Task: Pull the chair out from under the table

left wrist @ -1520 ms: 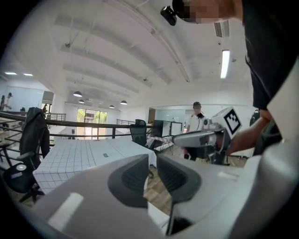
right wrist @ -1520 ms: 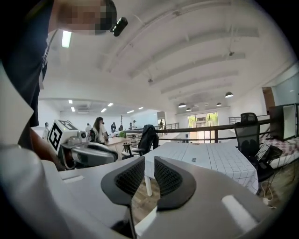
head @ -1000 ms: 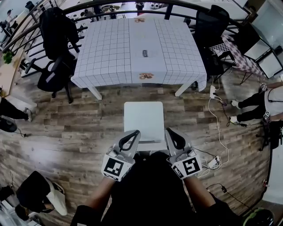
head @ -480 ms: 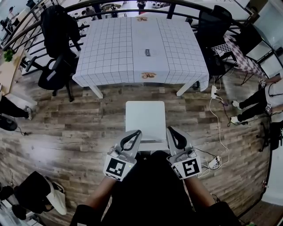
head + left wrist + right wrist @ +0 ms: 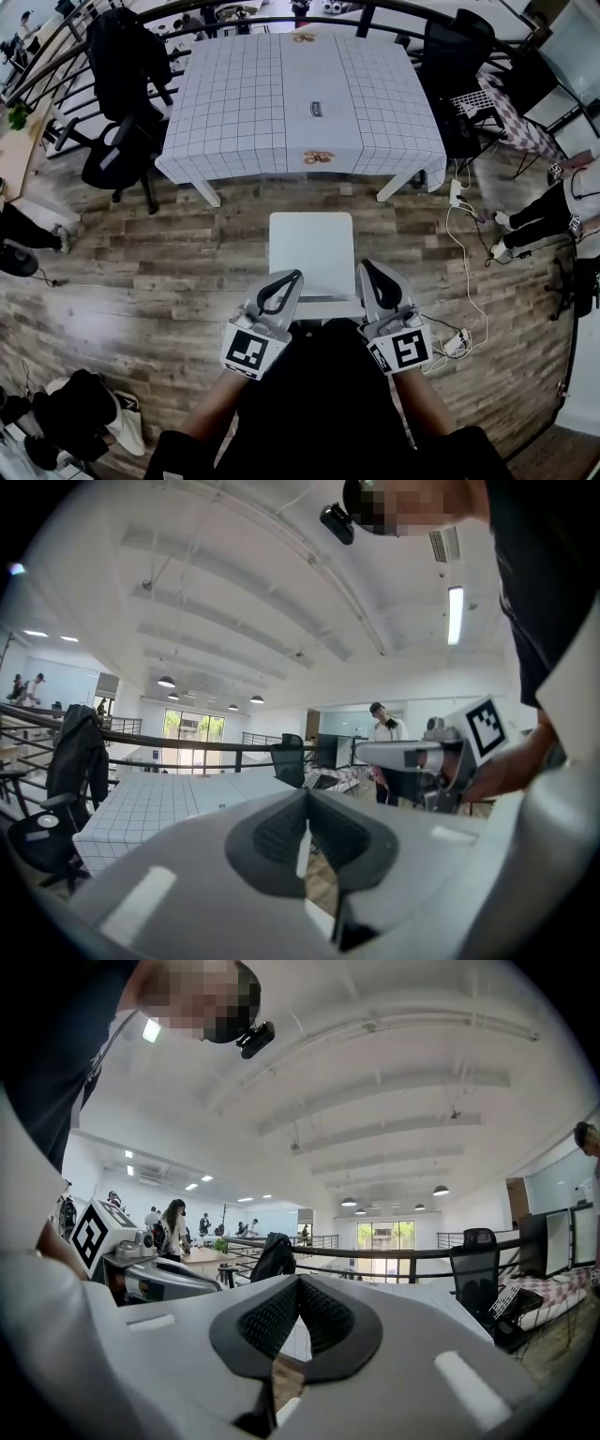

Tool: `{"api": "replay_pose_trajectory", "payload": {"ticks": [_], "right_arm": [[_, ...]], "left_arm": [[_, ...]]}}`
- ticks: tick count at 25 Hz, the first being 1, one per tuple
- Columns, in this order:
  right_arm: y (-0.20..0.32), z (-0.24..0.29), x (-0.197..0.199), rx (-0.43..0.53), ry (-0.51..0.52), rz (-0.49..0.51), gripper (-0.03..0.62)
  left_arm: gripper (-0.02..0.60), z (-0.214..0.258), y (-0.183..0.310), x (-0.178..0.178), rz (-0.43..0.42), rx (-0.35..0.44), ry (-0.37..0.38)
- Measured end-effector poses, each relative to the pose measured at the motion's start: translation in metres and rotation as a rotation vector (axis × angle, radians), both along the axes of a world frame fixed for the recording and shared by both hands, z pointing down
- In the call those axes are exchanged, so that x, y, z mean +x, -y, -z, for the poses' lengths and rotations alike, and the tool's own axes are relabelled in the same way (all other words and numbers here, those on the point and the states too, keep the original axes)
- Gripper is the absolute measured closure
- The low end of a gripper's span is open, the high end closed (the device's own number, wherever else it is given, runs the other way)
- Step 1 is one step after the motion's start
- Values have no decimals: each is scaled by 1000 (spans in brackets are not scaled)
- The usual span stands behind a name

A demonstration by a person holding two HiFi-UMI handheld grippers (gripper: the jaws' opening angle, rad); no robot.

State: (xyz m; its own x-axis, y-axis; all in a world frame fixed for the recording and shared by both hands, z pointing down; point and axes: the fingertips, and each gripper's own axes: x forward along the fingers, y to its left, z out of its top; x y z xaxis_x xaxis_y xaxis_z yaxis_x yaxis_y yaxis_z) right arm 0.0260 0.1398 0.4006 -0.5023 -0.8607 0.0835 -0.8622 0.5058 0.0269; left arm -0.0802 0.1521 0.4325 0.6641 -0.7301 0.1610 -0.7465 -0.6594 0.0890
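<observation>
No shift of the chair (image 5: 311, 246) is observed: it is kept clear of the table's (image 5: 234, 103) near edge. The left gripper (image 5: 291, 279) and right gripper (image 5: 367, 267) are held closed, empty. Extraction is judged complete.

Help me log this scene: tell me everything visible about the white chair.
The white chair shows a plain, smooth square seat from above; legs hidden. It stands on the wood floor, fully clear of the checked table. The shut left tongs and right tongs overlap its near corners; contact unclear.
</observation>
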Motion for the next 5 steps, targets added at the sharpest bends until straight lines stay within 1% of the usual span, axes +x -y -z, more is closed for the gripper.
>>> {"api": "replay_pose_trajectory", "payload": {"ticks": [5], "right_arm": [[-2, -1, 0, -1, -6, -5, 597]], "left_arm": [[571, 2, -3, -1, -16, 20, -5]]}}
